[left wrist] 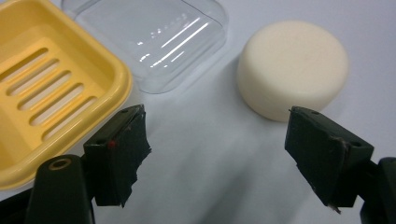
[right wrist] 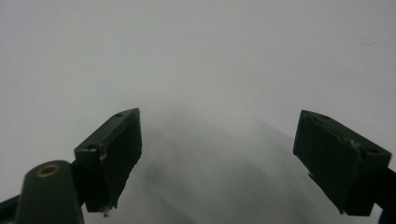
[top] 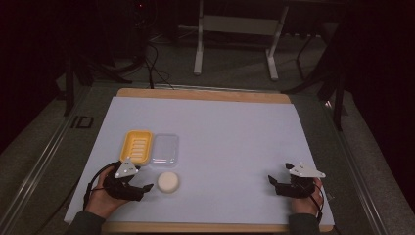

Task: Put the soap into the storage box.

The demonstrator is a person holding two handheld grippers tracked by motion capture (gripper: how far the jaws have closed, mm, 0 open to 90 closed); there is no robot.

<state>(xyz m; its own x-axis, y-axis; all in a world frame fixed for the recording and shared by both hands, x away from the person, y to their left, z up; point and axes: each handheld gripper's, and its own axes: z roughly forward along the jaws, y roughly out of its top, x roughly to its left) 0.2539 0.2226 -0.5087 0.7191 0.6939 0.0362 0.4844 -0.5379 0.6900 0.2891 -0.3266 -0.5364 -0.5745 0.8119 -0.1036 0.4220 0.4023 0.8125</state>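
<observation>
The step in hand looks like the approach to the round soap [top: 168,181], which lies on the white sheet [top: 230,137] at six o'clock from the clear lid [top: 165,149] and yellow soap dish [top: 136,146]. The left gripper [top: 142,187] sits just beside it at nine o'clock, jaws apart and empty, so next they must straddle it and close. The right gripper [top: 274,182], jaws spread over bare sheet, rests at three o'clock, with dim floor and table legs [top: 198,49] at twelve.

black claws [left wrist: 217,154], grey triangular plates

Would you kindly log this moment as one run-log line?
left gripper: open, beside round soap | right gripper: open, nothing between | yellow soap dish: empty | clear lid: beside dish
</observation>
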